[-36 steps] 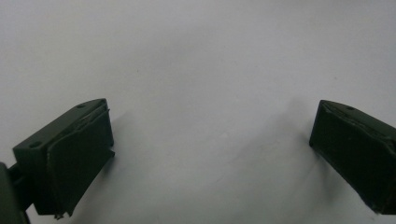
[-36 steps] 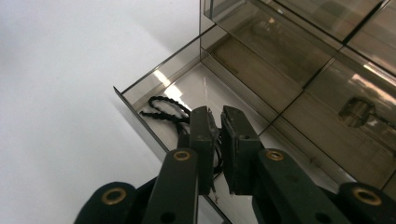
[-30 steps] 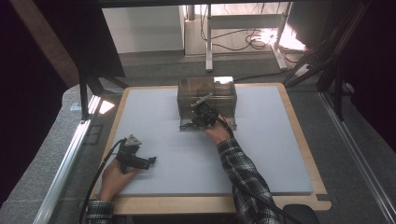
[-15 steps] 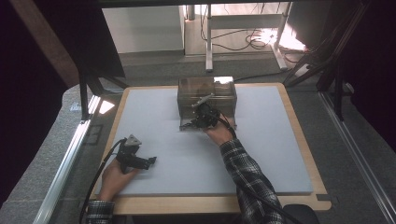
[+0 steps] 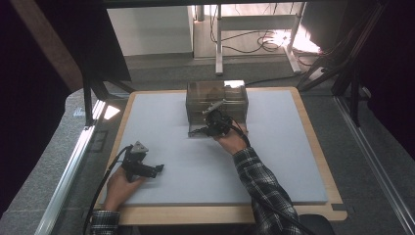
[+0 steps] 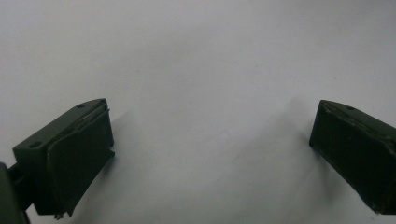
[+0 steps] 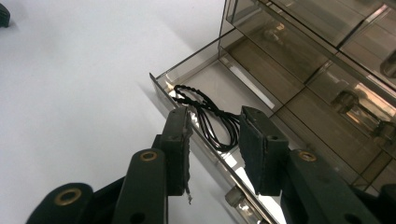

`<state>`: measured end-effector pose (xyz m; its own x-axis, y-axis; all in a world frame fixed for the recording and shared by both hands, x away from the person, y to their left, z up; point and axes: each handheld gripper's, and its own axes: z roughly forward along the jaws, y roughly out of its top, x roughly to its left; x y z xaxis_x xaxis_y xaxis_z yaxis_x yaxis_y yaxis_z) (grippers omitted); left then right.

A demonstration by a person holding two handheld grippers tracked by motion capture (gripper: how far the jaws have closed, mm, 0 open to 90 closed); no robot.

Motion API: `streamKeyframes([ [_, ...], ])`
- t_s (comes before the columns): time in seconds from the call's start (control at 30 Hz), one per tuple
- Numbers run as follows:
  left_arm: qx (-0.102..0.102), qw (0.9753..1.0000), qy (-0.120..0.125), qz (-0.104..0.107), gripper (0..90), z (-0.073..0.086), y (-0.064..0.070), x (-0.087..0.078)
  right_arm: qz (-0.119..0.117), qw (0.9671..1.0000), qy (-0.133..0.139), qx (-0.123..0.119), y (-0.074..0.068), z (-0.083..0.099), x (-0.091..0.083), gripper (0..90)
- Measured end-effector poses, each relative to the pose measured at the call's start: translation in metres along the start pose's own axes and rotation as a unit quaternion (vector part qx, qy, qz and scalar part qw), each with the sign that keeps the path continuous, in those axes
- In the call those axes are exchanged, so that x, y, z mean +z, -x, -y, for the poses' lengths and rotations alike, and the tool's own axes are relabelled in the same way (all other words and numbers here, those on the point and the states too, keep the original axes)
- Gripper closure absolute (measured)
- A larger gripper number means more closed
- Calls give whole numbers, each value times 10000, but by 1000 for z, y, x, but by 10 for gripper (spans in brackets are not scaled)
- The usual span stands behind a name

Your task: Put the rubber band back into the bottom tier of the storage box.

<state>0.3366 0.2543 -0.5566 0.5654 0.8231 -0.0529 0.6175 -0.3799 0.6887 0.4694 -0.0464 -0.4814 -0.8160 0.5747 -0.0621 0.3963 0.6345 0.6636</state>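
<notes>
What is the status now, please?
Left gripper open, over bare mat. Right gripper open, jaws straddling open drawer front. Black cord lies inside. Nothing in the way.

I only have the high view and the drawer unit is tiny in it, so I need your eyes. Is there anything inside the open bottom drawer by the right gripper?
Observer: Yes. In the right gripper view a black braided cord lies looped on the floor of the open drawer.
Operator: Is the right gripper holding it?
Observer: No. The right gripper is open, its jaws standing apart above the drawer's front edge, with the cord seen between them.
Operator: And the left gripper, is it carrying anything?
Observer: No. The left gripper is open wide over the bare grey mat, with nothing between its jaws.
</notes>
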Motion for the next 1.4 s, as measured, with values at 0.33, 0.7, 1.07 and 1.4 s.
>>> streamKeyframes([
  [0.33, -8, 10000, 7, 4, 0, 0, 0, 0, -15, 10000, -1, 45, 1, 5, -8, 607],
  [0.7, -9, 10000, 8, 3, 0, 0, 0, 0, 38, 9999, 55, 96, 3, 15, -20, 607],
  [1.07, -9, 10000, 8, 3, 0, 0, 0, 0, 16, 10000, 61, 59, 4, 26, -29, 593],
  [1.4, -9, 10000, 9, 3, 0, 0, 0, 0, -15, 10000, 38, 24, 1, 35, -35, 541],
])
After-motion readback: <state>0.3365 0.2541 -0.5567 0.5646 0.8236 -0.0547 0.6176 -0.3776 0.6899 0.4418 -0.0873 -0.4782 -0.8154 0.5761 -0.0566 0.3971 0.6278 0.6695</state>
